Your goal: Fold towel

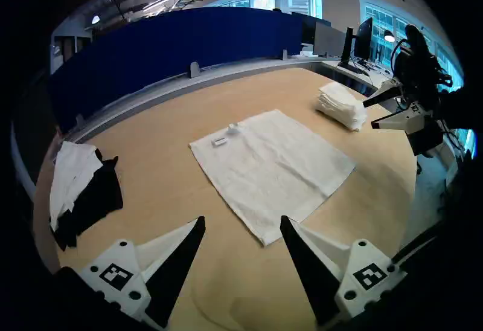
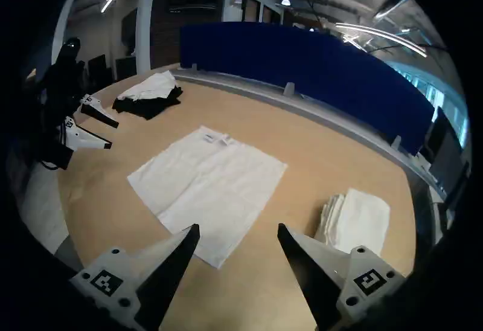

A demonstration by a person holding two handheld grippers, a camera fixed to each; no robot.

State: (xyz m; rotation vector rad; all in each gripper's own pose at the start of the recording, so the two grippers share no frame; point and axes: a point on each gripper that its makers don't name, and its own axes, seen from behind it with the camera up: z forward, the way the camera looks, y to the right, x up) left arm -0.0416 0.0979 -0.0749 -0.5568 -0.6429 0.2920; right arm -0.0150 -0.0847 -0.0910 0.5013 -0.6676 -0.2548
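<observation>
A white towel (image 1: 271, 168) lies spread flat on the wooden table (image 1: 181, 210), with a small label near its far edge. The same towel (image 2: 208, 186) appears in the right gripper view. My left gripper (image 1: 241, 228) hovers open just above the towel's near corner, nothing between its fingers. My right gripper (image 2: 236, 234) is open too, above the towel's near edge. In the left gripper view the right gripper (image 1: 377, 113) appears at the far right; in the right gripper view the left gripper (image 2: 102, 130) hangs at the far left.
A stack of folded white towels (image 1: 341, 104) sits at the table's far right, also seen as the stack (image 2: 359, 219) beside my right gripper. A pile of black and white cloths (image 1: 81, 189) lies at the left. A blue partition (image 1: 175, 47) runs behind the table.
</observation>
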